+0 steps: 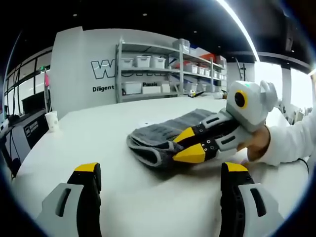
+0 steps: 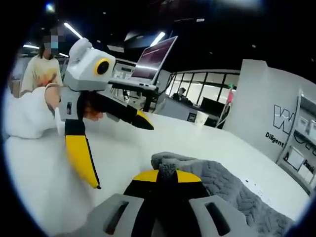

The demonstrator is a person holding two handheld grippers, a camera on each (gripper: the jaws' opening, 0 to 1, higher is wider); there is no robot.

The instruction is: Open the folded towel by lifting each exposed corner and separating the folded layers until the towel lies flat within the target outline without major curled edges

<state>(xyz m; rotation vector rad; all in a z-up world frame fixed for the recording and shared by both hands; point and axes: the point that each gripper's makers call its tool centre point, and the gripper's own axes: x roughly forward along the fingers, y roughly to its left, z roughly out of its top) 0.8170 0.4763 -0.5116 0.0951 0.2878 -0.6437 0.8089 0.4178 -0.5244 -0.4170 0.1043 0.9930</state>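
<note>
Left gripper view shows the right gripper (image 1: 190, 145) pinched shut on the near edge of the folded towel (image 1: 163, 136) on the table (image 1: 98, 133), likely to peel a layer, while the left gripper (image 1: 160, 170) hangs wide open, empty, just short of the towel.

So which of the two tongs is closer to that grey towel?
Right. The right tongs are closed on the grey towel's edge; the left tongs wait open on the near side, apart from it.

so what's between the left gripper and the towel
Nothing: in the left gripper view, bare white table lies between the open left gripper and the grey towel. The right gripper reaches the towel from the side.
</note>
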